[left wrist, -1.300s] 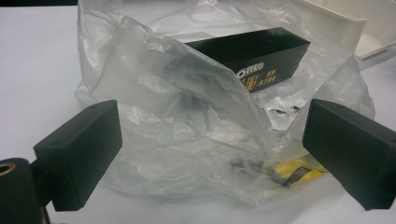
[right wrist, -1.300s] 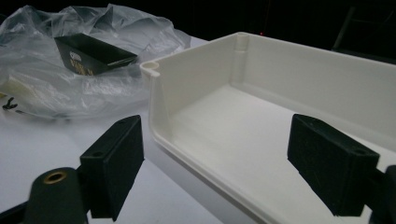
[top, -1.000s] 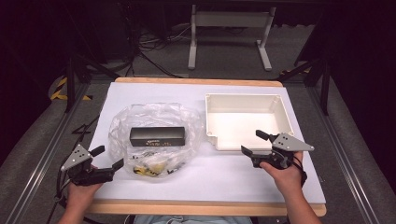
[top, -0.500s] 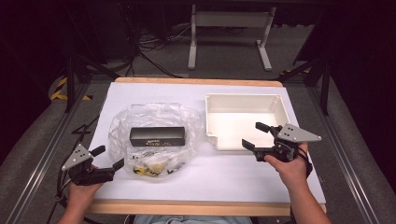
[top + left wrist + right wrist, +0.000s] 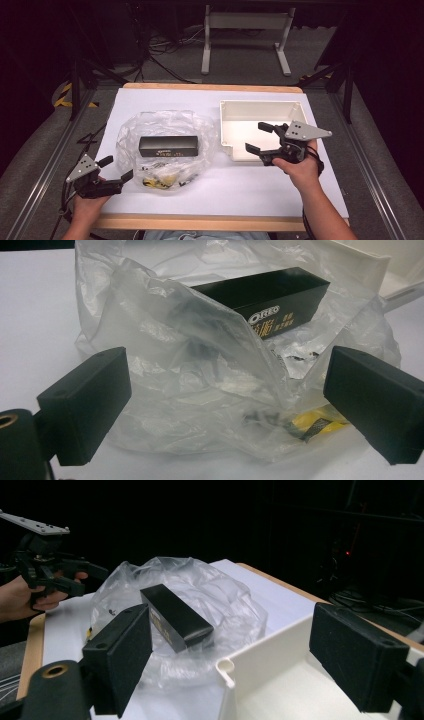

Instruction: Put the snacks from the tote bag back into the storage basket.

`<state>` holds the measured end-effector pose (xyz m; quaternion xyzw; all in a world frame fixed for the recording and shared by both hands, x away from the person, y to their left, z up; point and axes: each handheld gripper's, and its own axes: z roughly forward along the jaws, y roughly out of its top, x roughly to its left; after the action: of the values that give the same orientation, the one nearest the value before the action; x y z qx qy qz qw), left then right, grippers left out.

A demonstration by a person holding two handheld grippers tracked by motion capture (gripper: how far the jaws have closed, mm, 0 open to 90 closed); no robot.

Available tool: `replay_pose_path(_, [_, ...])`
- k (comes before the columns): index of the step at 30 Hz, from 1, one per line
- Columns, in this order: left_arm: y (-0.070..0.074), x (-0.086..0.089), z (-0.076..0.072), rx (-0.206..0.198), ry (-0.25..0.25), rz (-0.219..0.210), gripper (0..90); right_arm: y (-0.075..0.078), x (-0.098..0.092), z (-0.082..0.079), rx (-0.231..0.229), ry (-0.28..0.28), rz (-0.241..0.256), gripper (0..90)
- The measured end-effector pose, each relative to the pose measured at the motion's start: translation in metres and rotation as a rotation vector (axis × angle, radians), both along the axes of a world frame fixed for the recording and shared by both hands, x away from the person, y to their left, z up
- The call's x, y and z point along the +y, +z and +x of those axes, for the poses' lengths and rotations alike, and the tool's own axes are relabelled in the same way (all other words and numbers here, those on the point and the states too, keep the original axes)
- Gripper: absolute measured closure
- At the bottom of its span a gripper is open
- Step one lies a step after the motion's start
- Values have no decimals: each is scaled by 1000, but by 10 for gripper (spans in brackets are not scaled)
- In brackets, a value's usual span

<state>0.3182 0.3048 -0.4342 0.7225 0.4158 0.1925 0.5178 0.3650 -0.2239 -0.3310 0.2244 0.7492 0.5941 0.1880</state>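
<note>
The left gripper (image 5: 116,169), jaws apart and empty, sits just beside the clear plastic bag (image 5: 165,142) holding a black box (image 5: 270,297) marked "OREO". Further right, the right gripper (image 5: 261,137) hovers wide open over the white tray (image 5: 260,107).

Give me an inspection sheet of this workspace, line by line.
Surface: white sheet on a wood-edged table.
Job's things: clear plastic bag, crumpled, holding a black box and small yellow and black bits; white tray lies right of it.
Clutter: nothing seen.
Grippers: left tongs open, beside the bag's near left edge, holding nothing; right tongs open over the tray's near part, holding nothing.
Cables: one trails from each gripper; more lie on the floor beyond the table.
Surroundings: dark room, grey metal stand behind the table.
</note>
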Motion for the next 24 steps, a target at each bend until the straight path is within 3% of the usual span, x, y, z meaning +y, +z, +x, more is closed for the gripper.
replay_pose_path(24, [0,-1,3,1,2,16,67,29,101,60,-25,188,-56,125])
